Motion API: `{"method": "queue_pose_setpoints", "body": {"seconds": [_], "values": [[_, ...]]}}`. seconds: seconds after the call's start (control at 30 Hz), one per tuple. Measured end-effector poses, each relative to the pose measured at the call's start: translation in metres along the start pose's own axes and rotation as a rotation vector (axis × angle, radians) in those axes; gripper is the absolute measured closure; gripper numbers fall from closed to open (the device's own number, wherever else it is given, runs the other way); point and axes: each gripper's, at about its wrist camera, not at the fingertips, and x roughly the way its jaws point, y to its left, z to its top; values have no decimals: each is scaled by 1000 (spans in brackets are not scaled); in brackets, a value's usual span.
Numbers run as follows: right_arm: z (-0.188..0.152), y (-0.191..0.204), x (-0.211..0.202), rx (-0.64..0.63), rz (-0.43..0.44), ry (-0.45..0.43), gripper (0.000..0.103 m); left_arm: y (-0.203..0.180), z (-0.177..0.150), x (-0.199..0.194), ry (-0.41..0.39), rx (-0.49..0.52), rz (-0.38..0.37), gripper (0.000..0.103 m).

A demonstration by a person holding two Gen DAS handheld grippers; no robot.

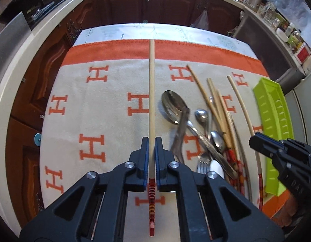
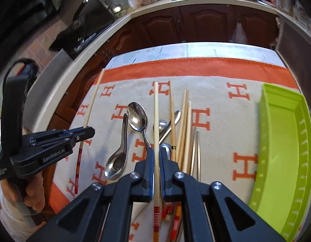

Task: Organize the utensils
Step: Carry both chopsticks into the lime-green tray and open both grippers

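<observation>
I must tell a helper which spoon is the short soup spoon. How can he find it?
Start at the orange-and-beige cloth, then go to the utensil pile at its middle. The soup spoon lies at the pile's left edge; unlike the oval spoons, it has a deep round bowl and broad handle.

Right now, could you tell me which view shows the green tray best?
The right wrist view: the green tray shows its whole inside and slotted rim. In the left wrist view the green tray is a narrow strip at the edge, partly hidden behind the right tool.
</observation>
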Motion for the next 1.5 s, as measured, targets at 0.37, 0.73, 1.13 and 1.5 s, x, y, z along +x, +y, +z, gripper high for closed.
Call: {"method": "queue_pose_setpoints", "body": {"seconds": [0.37,0.73,1.13,1.5], "values": [[-39,-49,-74,143,-65,-72,98,-89,-27,-67,-38,90,-148,100],[-56,-107,-105,248,-126,-118,98,-201,-40,-45,67,108,-273,100],[-34,-149,-96,314,-208,-141,98,-255,-25,-9,104,85,-349,100],[-29,-173,-81,349,-294,-109,90,-272,-17,19,84,48,-376,99]]}}
